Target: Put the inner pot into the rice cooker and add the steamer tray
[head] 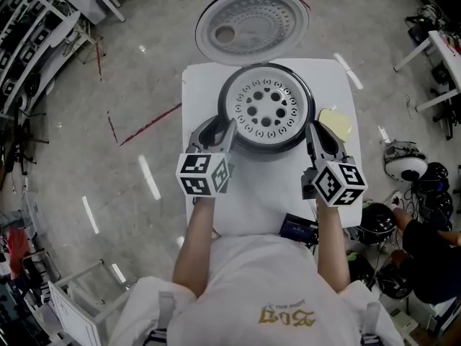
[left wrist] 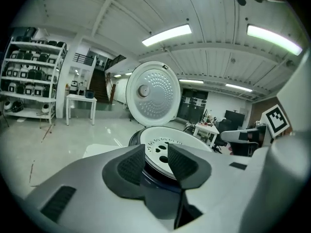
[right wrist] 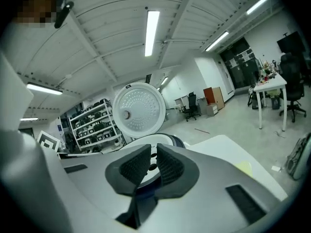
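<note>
On the near side of the rice cooker point(head: 268, 147), the white table point(head: 248, 193) carries a small dark device point(head: 297, 228) at its near edge. The left gripper point(left wrist: 156, 152) hovers at the cooker's near left with its fingers apart and nothing between them. The right gripper point(right wrist: 153, 157) hovers at the near right, its fingers drawn almost together around a narrow empty gap. The perforated white steamer tray point(head: 266, 109) sits inside the cooker. A yellow cloth point(head: 335, 123) lies just right of the cooker. Behind it, the lid point(head: 252, 24) stands open.
</note>
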Demonstrator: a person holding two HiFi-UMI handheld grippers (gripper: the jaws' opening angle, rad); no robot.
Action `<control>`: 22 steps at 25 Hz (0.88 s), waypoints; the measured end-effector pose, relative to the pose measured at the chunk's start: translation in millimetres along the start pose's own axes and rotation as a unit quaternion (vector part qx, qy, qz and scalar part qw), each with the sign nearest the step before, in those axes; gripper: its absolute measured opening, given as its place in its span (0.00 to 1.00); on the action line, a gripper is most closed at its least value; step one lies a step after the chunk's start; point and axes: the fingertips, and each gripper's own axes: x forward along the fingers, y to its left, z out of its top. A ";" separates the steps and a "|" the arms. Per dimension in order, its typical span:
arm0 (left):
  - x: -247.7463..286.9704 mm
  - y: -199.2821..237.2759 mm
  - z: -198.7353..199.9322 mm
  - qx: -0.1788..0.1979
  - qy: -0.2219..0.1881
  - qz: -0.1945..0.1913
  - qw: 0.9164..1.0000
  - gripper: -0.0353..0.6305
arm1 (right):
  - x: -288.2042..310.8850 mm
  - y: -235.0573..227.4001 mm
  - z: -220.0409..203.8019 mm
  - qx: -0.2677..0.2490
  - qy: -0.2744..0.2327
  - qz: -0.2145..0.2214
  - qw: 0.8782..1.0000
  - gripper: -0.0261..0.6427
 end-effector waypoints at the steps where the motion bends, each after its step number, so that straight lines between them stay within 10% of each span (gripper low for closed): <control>1: -4.6 -2.3 -1.1 -0.005 -0.001 -0.008 1.000 0.29 | -6.4 3.2 -1.8 0.005 -0.003 -0.002 1.000 0.10; 22: -100.6 -39.3 -32.0 -0.011 0.006 -0.137 0.990 0.08 | -108.8 74.0 -53.9 -0.021 -0.031 -0.086 0.996 0.06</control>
